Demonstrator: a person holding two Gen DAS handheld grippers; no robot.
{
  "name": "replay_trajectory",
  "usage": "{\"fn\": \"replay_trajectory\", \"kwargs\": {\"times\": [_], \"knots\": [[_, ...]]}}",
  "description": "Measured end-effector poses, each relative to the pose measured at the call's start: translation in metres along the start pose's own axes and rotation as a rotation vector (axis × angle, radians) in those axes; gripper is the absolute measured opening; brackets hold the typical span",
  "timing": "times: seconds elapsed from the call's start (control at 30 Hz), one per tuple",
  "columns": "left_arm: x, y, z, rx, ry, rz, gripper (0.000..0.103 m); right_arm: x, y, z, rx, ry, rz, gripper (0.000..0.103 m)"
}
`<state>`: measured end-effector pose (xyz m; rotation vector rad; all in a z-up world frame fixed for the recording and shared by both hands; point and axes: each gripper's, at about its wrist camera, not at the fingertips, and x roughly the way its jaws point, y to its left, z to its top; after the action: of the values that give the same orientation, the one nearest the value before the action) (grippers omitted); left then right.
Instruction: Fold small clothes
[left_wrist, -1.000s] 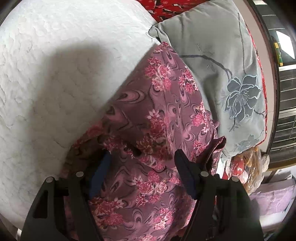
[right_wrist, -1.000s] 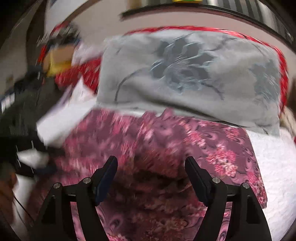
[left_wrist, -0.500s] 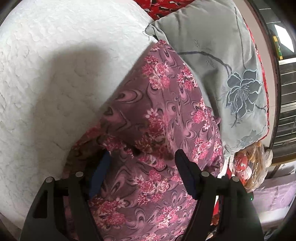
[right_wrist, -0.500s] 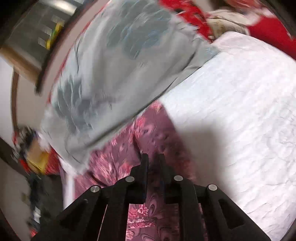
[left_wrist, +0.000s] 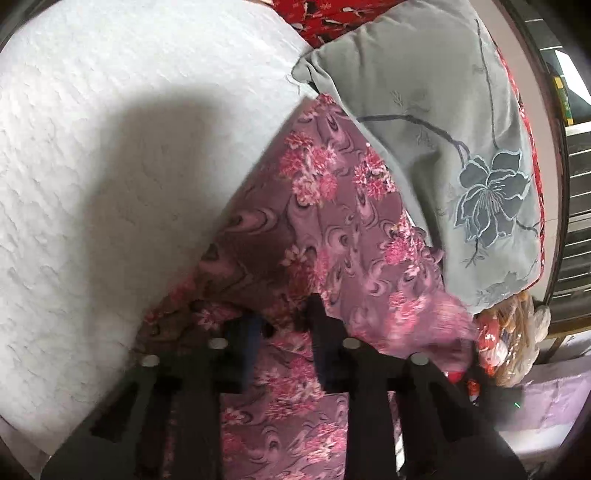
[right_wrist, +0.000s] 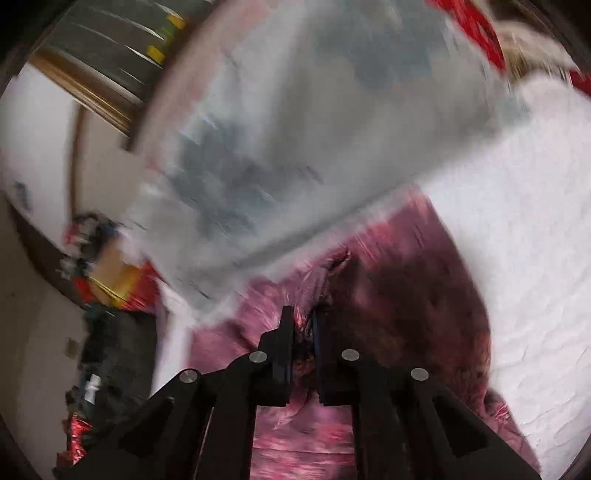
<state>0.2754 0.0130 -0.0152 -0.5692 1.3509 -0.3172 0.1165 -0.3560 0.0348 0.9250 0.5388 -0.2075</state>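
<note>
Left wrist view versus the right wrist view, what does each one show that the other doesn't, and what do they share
Only the left wrist view is sharp enough to show the blue flower embroidered on the grey pillow, and the left gripper closing on a fold of the floral garment.

Only the right wrist view shows the right gripper shut on the garment, plus clutter beyond the bed; it is heavily blurred.

Both show garment, pillow and white quilted bedspread.
</note>
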Motion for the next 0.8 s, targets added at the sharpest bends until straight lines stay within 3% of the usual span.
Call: {"fn": "replay_trajectory", "kwargs": {"times": [0.03,0.1,0.2,0.27,0.3,0.37,0.43,0.47,0.5,0.53,0.57,0.63,0.67,0.73,0.8], "knots": [[0.000,0.002,-0.001,0.005,-0.002,0.010,0.017,-0.017,-0.001,0.003,0.007,-0.048,0.029,0.009],[0.003,0.011,-0.006,0.010,0.009,0.042,0.017,-0.032,-0.017,0.000,0.029,-0.053,-0.015,0.008],[0.003,0.020,-0.013,0.013,0.021,0.046,0.016,-0.017,-0.055,-0.021,0.043,0.123,-0.192,0.009],[-0.005,0.021,-0.017,0.018,0.019,0.039,0.016,-0.019,-0.063,-0.030,0.040,0.155,-0.182,0.009],[-0.010,0.020,-0.020,0.022,0.015,0.026,0.016,-0.026,-0.061,-0.029,0.043,0.133,-0.173,0.016],[-0.017,0.015,-0.023,0.023,0.015,-0.022,0.016,-0.037,-0.057,-0.022,0.072,0.070,-0.144,0.020],[-0.023,0.000,-0.025,0.056,-0.003,-0.041,0.016,-0.038,-0.054,-0.014,0.084,0.050,-0.124,0.044],[-0.025,-0.006,-0.023,0.075,-0.009,-0.040,0.016,-0.031,-0.052,-0.012,0.076,0.072,-0.158,0.047],[-0.025,-0.016,-0.023,0.109,-0.015,-0.034,0.019,-0.020,-0.050,-0.011,0.063,0.118,-0.196,0.041],[-0.022,-0.024,-0.023,0.131,-0.018,-0.026,0.025,-0.011,-0.045,-0.011,0.042,0.158,-0.219,0.013],[-0.019,-0.034,-0.023,0.177,-0.030,0.010,0.029,-0.007,-0.038,-0.010,0.005,0.159,-0.209,0.005],[-0.010,-0.041,-0.022,0.235,-0.064,0.101,0.043,-0.018,-0.023,-0.008,-0.068,0.069,-0.159,0.005],[-0.001,-0.042,-0.021,0.258,-0.072,0.168,0.043,-0.021,-0.023,-0.009,-0.074,0.049,-0.152,0.005],[0.025,-0.035,-0.018,0.270,-0.018,0.262,0.043,-0.003,-0.036,-0.014,-0.064,0.146,-0.229,0.009],[0.022,-0.031,-0.018,0.265,-0.023,0.241,0.043,0.009,-0.048,-0.019,-0.072,0.231,-0.278,0.004]]}}
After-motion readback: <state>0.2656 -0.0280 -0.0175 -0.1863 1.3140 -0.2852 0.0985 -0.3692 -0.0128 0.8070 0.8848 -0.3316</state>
